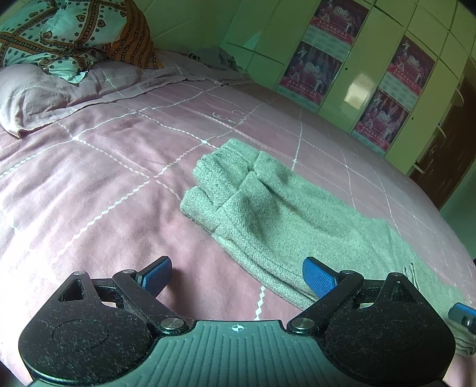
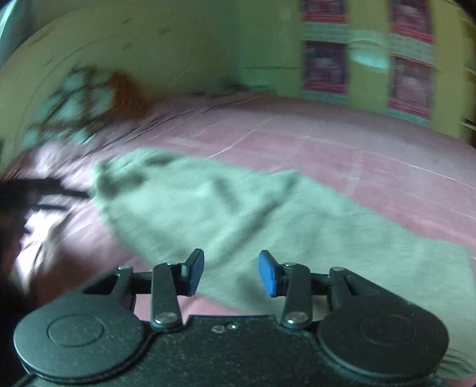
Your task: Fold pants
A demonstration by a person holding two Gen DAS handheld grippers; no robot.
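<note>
Two open claws, pants (image 1: 276, 214), bare bedspread (image 1: 98, 178) leftward

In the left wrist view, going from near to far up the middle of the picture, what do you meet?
Left gripper, jaws wide open and empty → grey pants folded lengthwise on the pink bedsheet → bare sheet → crumpled grey cloth at the far edge → green wall.

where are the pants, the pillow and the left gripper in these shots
pants (image 1: 267, 208): left wrist view, on the folded leg fabric
pillow (image 1: 38, 92): left wrist view, on its pink case
left gripper (image 1: 238, 275): left wrist view, midway between its open blue fingertips
</note>
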